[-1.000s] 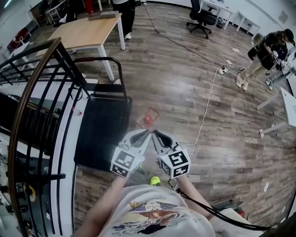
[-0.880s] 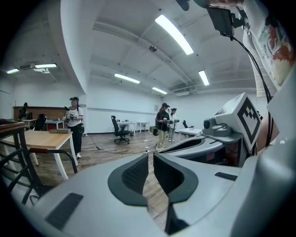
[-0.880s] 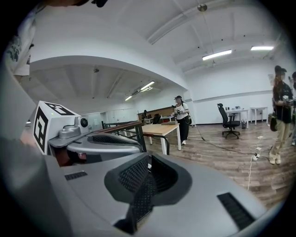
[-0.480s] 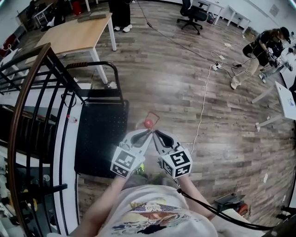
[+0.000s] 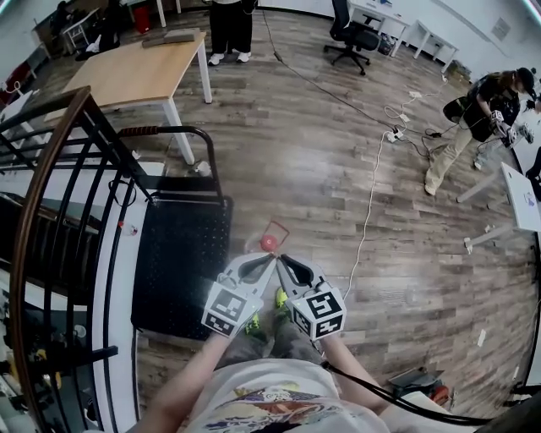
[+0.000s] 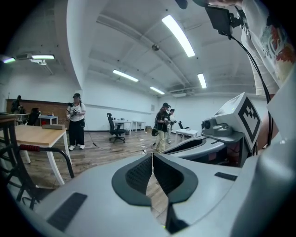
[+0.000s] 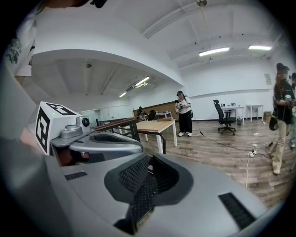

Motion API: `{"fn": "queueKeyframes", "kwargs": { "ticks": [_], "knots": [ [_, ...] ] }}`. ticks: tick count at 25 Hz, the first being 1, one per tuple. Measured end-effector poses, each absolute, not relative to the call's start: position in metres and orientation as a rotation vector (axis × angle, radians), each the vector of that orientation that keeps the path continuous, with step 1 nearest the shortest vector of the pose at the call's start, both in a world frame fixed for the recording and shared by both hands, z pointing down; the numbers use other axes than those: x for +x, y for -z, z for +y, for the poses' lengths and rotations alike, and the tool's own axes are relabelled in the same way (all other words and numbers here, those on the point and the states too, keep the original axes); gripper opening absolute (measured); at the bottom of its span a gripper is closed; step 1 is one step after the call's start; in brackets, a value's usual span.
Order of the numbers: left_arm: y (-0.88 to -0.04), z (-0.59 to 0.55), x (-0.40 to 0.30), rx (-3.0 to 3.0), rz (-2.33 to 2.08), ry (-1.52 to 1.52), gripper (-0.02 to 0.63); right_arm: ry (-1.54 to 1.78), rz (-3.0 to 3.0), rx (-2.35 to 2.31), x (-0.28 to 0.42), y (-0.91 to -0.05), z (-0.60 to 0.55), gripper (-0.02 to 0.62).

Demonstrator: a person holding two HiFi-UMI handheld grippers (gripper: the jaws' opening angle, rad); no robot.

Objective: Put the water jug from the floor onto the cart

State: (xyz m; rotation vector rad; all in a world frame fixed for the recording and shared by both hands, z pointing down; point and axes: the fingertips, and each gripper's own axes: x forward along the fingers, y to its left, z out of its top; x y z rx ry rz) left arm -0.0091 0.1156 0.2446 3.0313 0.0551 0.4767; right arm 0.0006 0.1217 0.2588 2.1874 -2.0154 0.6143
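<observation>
The water jug [image 5: 269, 243], clear with a red cap, stands on the wood floor just right of the black flat cart [image 5: 182, 254]. In the head view my left gripper [image 5: 268, 260] and right gripper [image 5: 281, 260] are held side by side, their tips just short of the jug's cap and above it. Both are shut. In the left gripper view the pads [image 6: 152, 162] meet with nothing between them, and the same holds in the right gripper view [image 7: 150, 170]. The jug is hidden in both gripper views.
A dark metal railing [image 5: 51, 211] runs along the left, beside the cart's handle [image 5: 182, 135]. A wooden table [image 5: 135, 68] stands beyond. A white cable [image 5: 372, 194] crosses the floor at the right. People stand at the back [image 5: 230, 25] and far right [image 5: 473, 118]; an office chair [image 5: 355, 34] is behind.
Both grippers have moved together a little toward the jug and slightly down, staying shut. The view has shifted as the person steps; green shoes now show under the grippers.
</observation>
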Motion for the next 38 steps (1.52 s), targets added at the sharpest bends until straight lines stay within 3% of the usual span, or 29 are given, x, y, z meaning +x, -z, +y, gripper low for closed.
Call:
{"fn": "queueKeyframes", "kwargs": {
  "ticks": [10,24,38],
  "knots": [
    [-0.270,0.093,0.032,3.023,-0.060,-0.588,0.017,-0.636,-2.088,2.051,0.035,-0.286,0.102,0.031],
    [-0.303,0.064,0.154,3.053,-0.215,-0.551,0.017,-0.570,-2.171,1.902,0.142,-0.333,0.066,0.031],
    [-0.408,0.011,0.173,2.973,-0.231,-0.733,0.018,-0.654,-2.157,1.924,0.186,-0.408,0.013,0.031]
  ]
}}
